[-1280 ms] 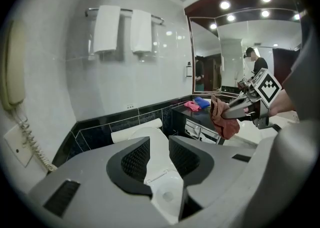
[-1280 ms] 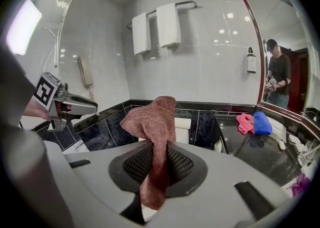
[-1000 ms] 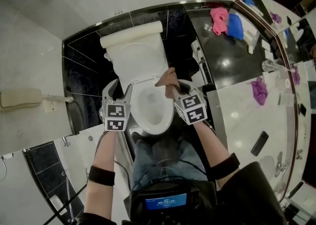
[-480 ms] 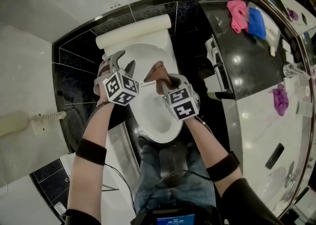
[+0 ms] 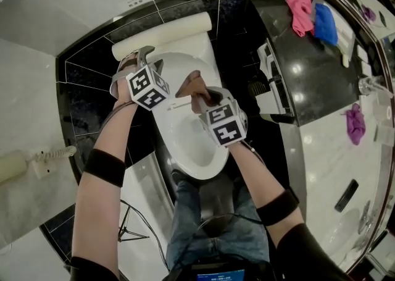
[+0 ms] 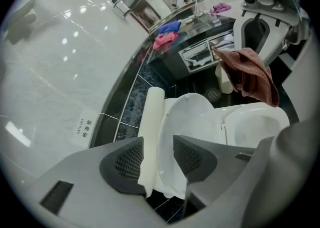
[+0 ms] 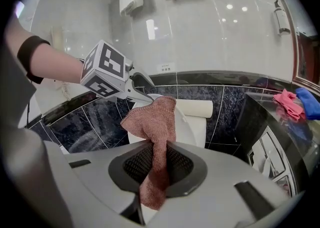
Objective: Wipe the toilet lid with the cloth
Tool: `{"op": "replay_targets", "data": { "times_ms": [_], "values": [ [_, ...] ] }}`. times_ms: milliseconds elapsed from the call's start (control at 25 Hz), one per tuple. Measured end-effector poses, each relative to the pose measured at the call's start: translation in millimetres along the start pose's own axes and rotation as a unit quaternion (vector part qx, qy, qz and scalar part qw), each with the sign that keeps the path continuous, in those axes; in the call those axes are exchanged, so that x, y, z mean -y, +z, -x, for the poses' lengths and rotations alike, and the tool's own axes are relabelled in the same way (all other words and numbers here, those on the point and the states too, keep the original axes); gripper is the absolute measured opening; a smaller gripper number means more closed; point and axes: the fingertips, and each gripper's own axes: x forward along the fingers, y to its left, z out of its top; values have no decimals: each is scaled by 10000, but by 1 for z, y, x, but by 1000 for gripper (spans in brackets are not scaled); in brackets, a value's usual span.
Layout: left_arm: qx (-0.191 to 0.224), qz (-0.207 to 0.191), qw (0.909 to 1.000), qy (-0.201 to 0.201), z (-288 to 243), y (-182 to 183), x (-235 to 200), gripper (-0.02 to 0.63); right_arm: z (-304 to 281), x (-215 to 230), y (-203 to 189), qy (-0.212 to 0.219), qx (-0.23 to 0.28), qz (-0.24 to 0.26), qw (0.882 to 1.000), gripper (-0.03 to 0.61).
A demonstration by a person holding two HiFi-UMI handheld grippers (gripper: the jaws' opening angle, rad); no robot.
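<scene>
The white toilet lid (image 5: pixel 179 67) stands raised against the tank, above the open seat and bowl (image 5: pixel 192 144). My left gripper (image 5: pixel 143 57) is at the lid's left edge. In the left gripper view its jaws (image 6: pixel 157 159) straddle the lid's rim (image 6: pixel 187 117); they have just been closing, and the pads still stand apart from the rim. My right gripper (image 5: pixel 200 96) is over the hinge area, shut on a brown cloth (image 5: pixel 190 83). The cloth (image 7: pixel 152 117) rises from between the right jaws (image 7: pixel 157 164) and flops toward the lid.
A black counter (image 5: pixel 308 70) runs along the right, with a pink cloth (image 5: pixel 300 11), a blue cloth (image 5: pixel 325 23) and a purple cloth (image 5: pixel 355 122). A white control panel (image 5: pixel 271 82) sits beside the toilet. A wall phone (image 5: pixel 12 165) hangs at the left. My legs stand before the bowl.
My left gripper has moved from beside the bowl's front left up to the lid's left edge and has rolled over. The right gripper with the cloth has edged toward the lid.
</scene>
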Motion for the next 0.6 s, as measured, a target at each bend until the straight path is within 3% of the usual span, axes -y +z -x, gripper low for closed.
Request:
{"op": "replay_targets", "data": {
  "times_ms": [320,600],
  "values": [
    [-166,10,9998,-86,-12,-4,7,90,5,10,-19,-7,-87,-57,9999,75],
    [-266,93,9996,32,-3,-2,14,86,17,12,-26,32,-85,-75,9999,75]
  ]
}}
